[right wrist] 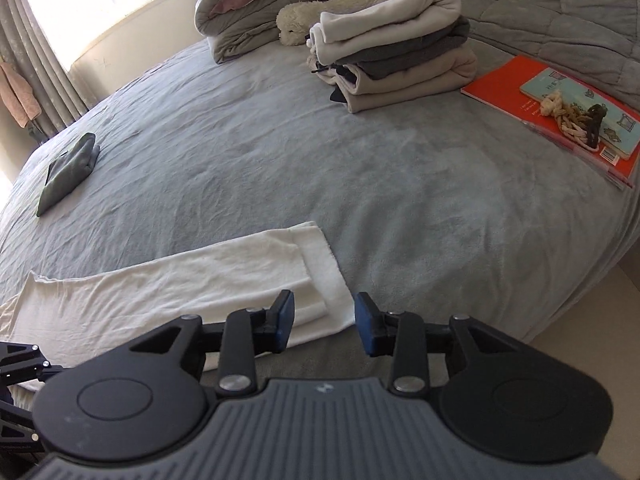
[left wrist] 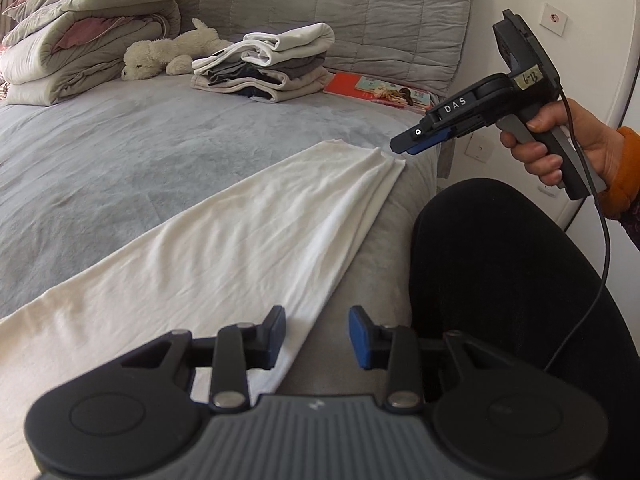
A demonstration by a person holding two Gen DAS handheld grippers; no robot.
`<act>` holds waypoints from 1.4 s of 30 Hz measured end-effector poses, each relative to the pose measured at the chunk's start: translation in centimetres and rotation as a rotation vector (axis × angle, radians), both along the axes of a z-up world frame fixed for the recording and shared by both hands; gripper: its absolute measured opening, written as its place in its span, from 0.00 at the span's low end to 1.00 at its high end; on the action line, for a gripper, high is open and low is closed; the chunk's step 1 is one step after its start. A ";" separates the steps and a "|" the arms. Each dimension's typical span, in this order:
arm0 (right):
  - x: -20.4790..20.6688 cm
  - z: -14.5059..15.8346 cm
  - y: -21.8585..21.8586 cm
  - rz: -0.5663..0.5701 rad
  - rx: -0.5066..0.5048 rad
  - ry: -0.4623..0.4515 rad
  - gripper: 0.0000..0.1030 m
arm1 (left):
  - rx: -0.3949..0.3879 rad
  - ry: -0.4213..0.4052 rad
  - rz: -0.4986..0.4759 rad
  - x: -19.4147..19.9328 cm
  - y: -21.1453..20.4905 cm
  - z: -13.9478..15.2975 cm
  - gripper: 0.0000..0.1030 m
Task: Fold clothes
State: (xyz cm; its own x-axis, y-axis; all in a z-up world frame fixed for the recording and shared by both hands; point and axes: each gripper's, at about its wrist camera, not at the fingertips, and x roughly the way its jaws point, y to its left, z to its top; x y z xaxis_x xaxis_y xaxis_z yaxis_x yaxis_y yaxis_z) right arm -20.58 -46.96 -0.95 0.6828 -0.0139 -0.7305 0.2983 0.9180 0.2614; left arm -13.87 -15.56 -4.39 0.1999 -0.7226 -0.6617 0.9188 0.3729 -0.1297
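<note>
A long white garment (left wrist: 240, 240) lies folded lengthwise on the grey bed, along its near edge. My left gripper (left wrist: 318, 336) is open just above the garment's near part; its left finger is over the cloth edge and the right finger over bare bed. Nothing is between them. My right gripper (left wrist: 404, 146), held by a hand, hovers at the garment's far bunched end. In the right wrist view that gripper (right wrist: 324, 320) is open over the layered end of the white garment (right wrist: 160, 284), holding nothing.
A stack of folded clothes (right wrist: 392, 48) sits at the back by a plush toy (left wrist: 168, 56) and folded duvets (left wrist: 80, 40). Red books (right wrist: 560, 112) lie at the right, a folded green item (right wrist: 68, 172) far left. A person's black-clad leg (left wrist: 500, 280) is against the bed edge.
</note>
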 end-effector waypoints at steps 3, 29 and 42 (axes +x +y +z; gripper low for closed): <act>0.8 -0.3 0.4 0.026 -0.011 0.007 0.36 | -0.024 0.028 0.016 0.5 -0.4 0.1 0.34; -0.8 -2.4 1.3 0.063 -0.017 -0.071 0.21 | -0.012 0.044 0.022 7.5 -17.3 0.4 0.32; -1.4 -2.9 0.5 0.038 0.048 -0.115 0.11 | -0.049 0.013 0.011 6.9 -20.2 0.0 0.08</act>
State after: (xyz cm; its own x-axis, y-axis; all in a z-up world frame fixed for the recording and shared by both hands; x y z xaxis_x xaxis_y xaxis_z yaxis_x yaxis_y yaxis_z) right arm -22.00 -46.48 -3.86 0.7617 0.0470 -0.6463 0.2290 0.9135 0.3363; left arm -6.95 -35.75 -4.38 0.1998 -0.7517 -0.6285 0.9126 0.3763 -0.1600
